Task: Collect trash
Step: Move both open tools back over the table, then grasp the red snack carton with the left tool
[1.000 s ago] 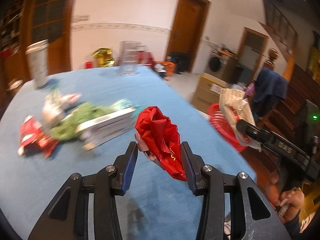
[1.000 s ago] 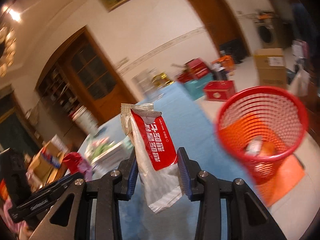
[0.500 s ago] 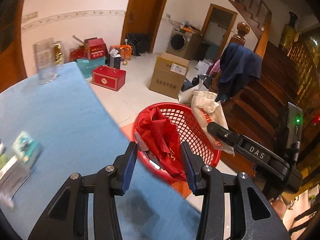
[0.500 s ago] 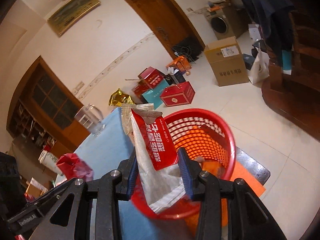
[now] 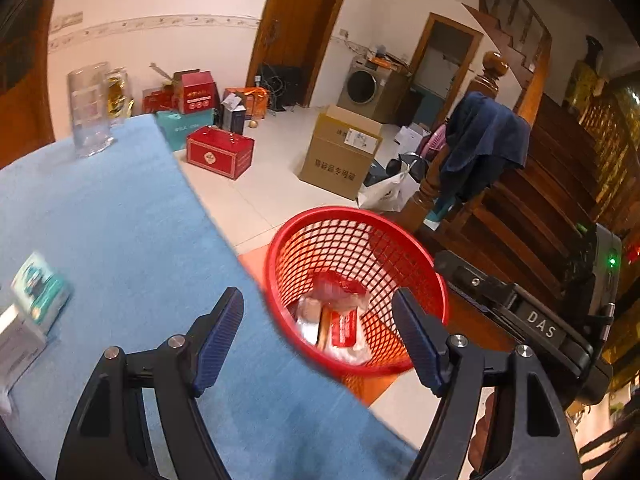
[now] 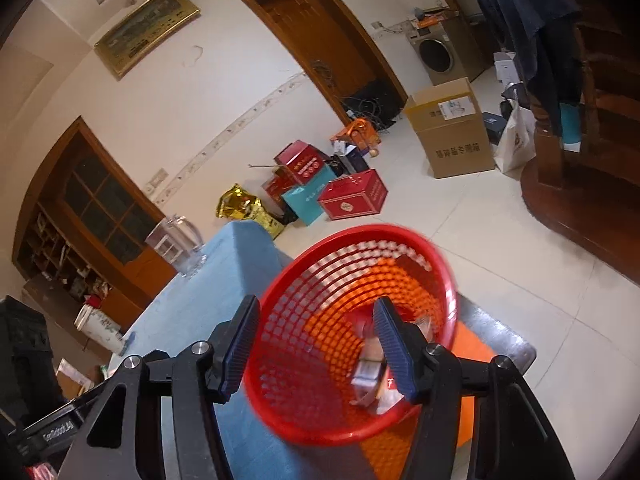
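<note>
The left gripper [image 5: 318, 336] hangs with jaws opening and nothing between them; the right gripper [image 6: 316, 344] likewise spreads empty. Just past both, at about twelve o'clock, the red basket [image 5: 280, 276] stands on the floor beside the blue table [image 5: 120, 220], with wrappers [image 5: 340, 320] lying blurred in its bottom. A glass pitcher [image 5: 88, 108] stands at eleven o'clock.

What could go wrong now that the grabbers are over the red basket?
1. The red basket sits on the floor right against the blue table; a bump might tip its wrappers out.
2. Both the left gripper and the right gripper are opening, nothing between their jaws, and hang close together, so they might knock each other.
3. The boxes near the table edge could get swept off.
</note>
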Demonstrator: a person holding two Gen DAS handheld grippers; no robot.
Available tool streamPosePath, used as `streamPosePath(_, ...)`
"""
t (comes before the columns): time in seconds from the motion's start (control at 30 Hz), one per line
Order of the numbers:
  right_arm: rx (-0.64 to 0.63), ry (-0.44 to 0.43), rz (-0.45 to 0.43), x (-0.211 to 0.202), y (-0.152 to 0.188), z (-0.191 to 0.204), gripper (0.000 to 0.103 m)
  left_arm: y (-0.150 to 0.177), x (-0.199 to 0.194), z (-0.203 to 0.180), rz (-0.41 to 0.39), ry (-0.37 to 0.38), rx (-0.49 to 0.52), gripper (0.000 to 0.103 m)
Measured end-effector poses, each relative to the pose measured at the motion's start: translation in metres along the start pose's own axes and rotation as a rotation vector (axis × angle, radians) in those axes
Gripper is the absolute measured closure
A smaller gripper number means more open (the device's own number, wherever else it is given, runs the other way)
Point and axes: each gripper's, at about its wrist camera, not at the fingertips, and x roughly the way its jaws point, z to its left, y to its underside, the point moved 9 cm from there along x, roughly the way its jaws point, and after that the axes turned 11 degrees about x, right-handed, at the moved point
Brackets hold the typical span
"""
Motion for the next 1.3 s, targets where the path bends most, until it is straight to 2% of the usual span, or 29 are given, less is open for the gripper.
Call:
streamPosePath(0.27,-0.127,-0.073,0.108,0.007,0.074,0.065,0.039,0.039,-0.056,0.045,-0.018,-0.107,-0.032,0.028)
streamPosePath(0.5,-0.277,-0.108,0.268,0.037,0.166,0.121,0.039,0.085,-0.111,0.102,-0.031,-0.178,-0.129,0.027)
streamPosePath(0.67,-0.354,-0.128,0.310,0.049,0.204,0.144,0.039,0.114,-0.154,0.148,-0.055,-0.243,-0.218,0.027)
streamPosePath(0.93,-0.371,-0.126,0.329,0.063,0.219,0.152,0.038,0.164,-0.233,0.258,-0.080,-0.471,-0.407,0.025)
streamPosePath(1.07,-0.343,-0.130,0.359,0.066,0.222,0.146,0.037,0.179,-0.258,0.327,-0.066,-0.585,-0.548,0.019)
streamPosePath(1.17,-0.327,-0.136,0.364,0.067,0.223,0.144,0.037,0.188,-0.252,0.367,-0.033,-0.589,-0.637,0.019)
streamPosePath(1.3,-0.316,-0.146,0.359,0.065,0.222,0.142,0.037,0.190,-0.235,0.398,0.018,-0.586,-0.716,0.018)
